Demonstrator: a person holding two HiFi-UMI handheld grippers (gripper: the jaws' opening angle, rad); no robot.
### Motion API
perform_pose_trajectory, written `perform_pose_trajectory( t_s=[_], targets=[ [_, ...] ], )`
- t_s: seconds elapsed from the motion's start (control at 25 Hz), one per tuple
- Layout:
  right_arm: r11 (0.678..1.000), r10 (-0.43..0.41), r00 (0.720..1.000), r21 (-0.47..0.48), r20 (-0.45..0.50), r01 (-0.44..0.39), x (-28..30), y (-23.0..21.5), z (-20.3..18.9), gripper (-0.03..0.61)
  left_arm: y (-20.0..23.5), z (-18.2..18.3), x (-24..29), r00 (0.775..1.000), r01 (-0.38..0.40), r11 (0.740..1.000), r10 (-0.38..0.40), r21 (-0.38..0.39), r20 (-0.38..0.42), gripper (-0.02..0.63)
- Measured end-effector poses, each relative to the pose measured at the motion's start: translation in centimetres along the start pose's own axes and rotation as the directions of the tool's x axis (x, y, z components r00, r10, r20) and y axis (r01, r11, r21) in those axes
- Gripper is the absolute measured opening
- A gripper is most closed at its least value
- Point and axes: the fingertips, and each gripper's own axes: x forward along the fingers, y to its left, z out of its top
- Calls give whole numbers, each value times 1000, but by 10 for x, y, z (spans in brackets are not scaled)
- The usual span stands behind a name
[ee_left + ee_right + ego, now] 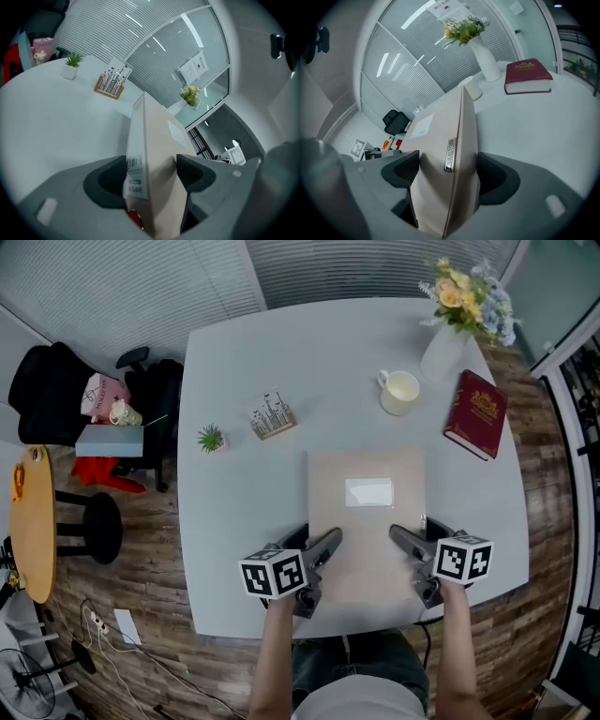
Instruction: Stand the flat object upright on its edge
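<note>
Both jaws of my left gripper (324,542) press the flat beige box (366,526) at its near-left side; my right gripper (404,538) clamps its near-right side likewise.

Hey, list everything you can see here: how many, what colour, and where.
flat box: one, beige with white label, near middle of table
book: one, dark red, table's right side
cup: one, white, left of the book
vase of flowers: one, white, far right corner
potted plant: one, green, table's left side
card stand: one, wooden, right of the potted plant
table: one, pale grey, centre
chair: one, black, floor at left
round table: one, yellow, far left edge
left gripper: one, grey, shut on the flat box's left edge
right gripper: one, grey, shut on the flat box's right edge
</note>
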Motion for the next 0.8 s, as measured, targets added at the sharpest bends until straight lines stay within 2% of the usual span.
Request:
perform_pose_trajectory(
  t_s=[0.2,0.36,0.56,0.8],
  targets=[
    [998,9,998,-61,60,-5,-13,26,17,413,-14,20,-22,998,21,998,-24,54,59,336],
    [994,25,994,-108,104,-14,-21,46,30,411,-27,40,-38,993,30,990,-45,136,113,336],
    [983,51,988,-182,148,-24,-29,67,42,410,-41,59,-58,985,22,965,-66,261,159,334],
    [971,78,981,-238,176,-34,-34,84,52,407,-53,75,-76,976,-20,933,-60,359,209,328]
  ],
)
